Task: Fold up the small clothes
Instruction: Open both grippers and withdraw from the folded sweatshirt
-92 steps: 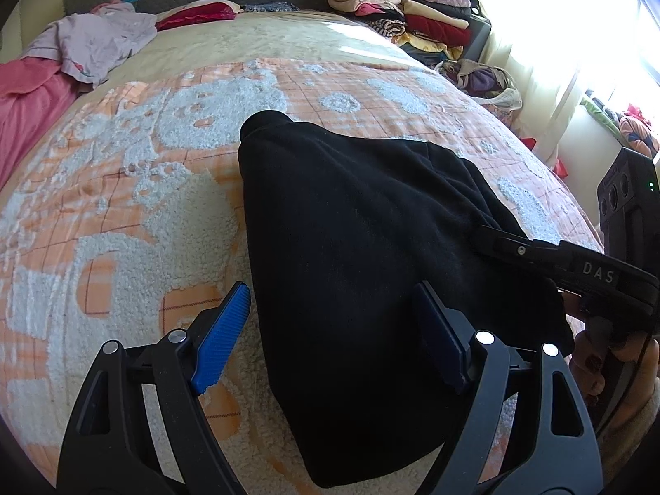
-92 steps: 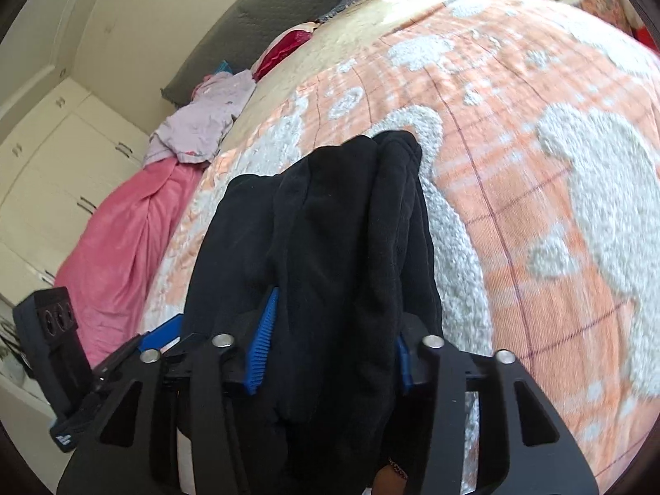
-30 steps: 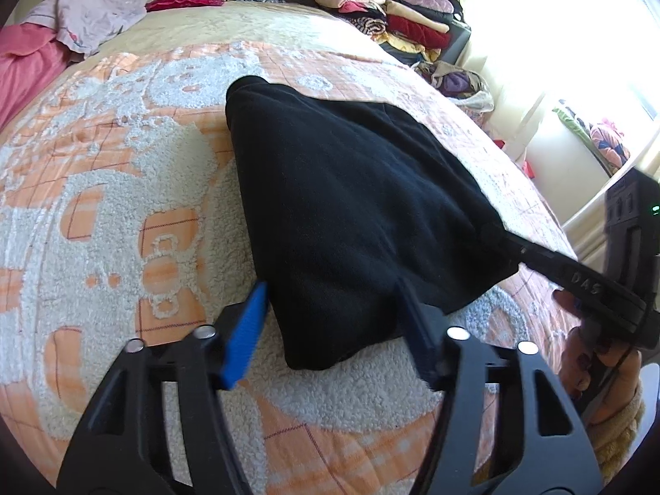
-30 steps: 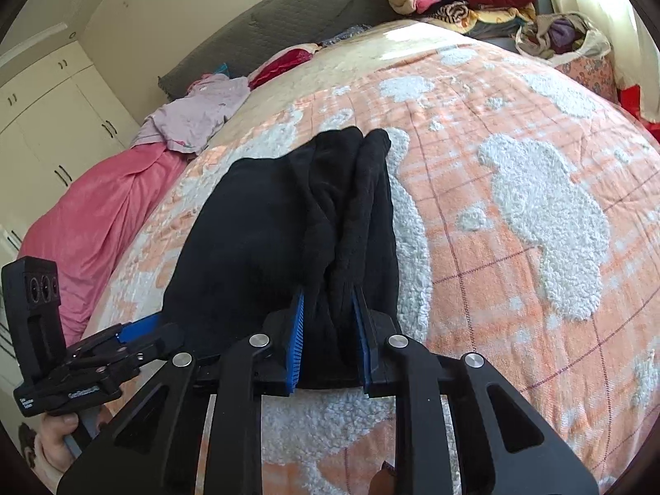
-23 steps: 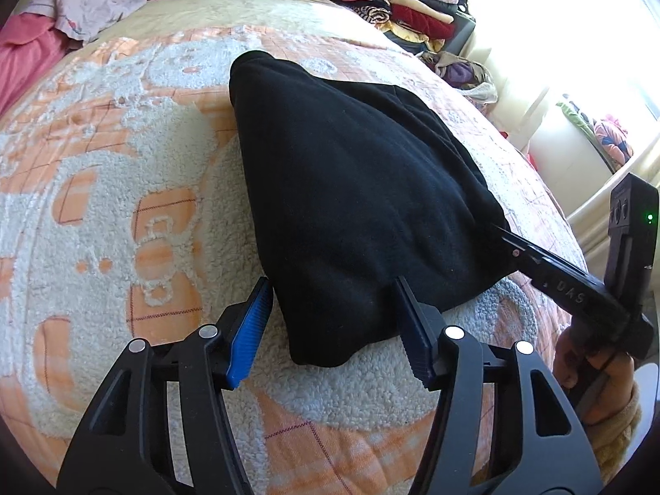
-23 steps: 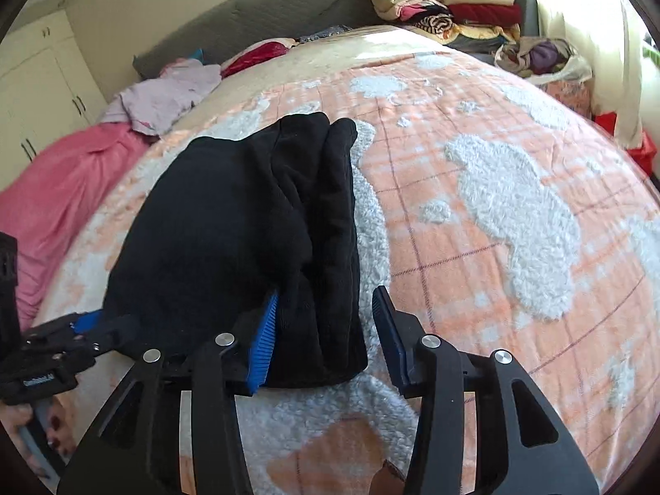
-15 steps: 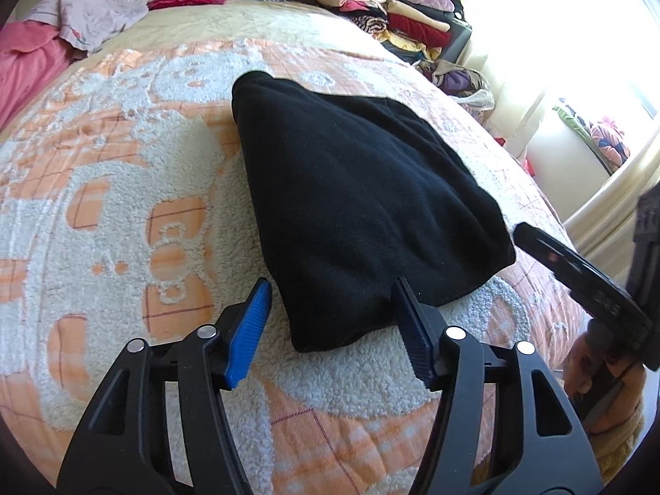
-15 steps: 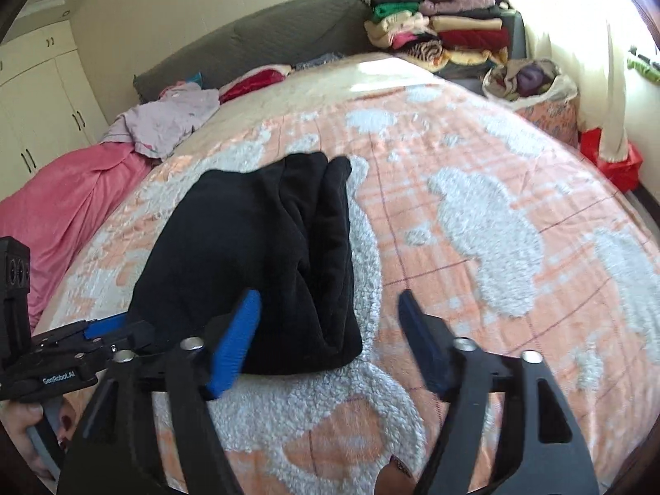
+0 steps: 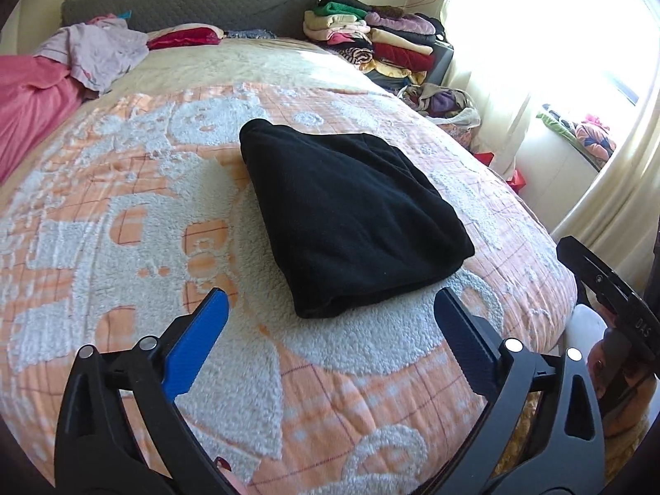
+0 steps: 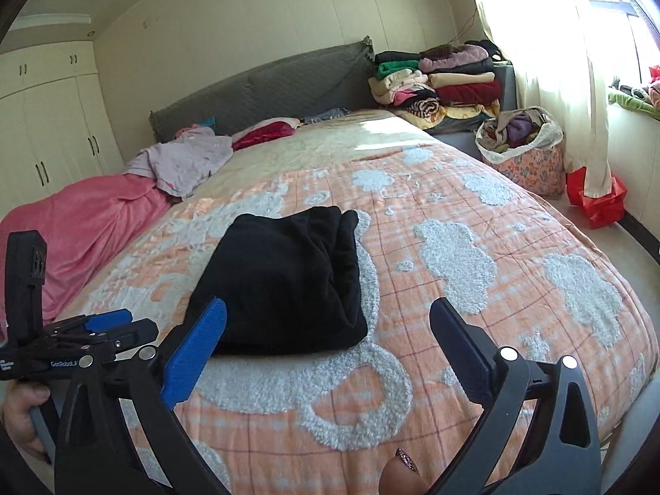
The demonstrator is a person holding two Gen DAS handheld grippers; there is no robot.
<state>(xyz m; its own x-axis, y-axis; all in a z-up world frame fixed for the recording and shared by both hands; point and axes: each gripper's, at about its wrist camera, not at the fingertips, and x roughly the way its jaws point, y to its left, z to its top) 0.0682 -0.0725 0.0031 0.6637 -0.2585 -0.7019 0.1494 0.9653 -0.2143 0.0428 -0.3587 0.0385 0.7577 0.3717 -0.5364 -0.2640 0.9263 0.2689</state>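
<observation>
A black garment (image 9: 350,214), folded into a thick bundle, lies on the orange and white fleece blanket (image 9: 123,214). It also shows in the right wrist view (image 10: 288,280). My left gripper (image 9: 330,317) is open and empty, held above the blanket just short of the garment's near edge. My right gripper (image 10: 328,321) is open and empty, pulled back from the garment's near right corner. The left gripper also shows at the left edge of the right wrist view (image 10: 103,330).
A pink blanket (image 10: 82,222) and a lilac garment (image 10: 185,161) lie at the bed's far left. A pile of folded clothes (image 10: 437,78) stands by the grey headboard (image 10: 264,82). A floral bag of clothes (image 10: 524,144) and a red bag (image 10: 598,198) sit on the floor by the curtain.
My right gripper let go of the garment's edge and opened wide. Both grippers pulled back and up, away from the garment, which now lies flat and free.
</observation>
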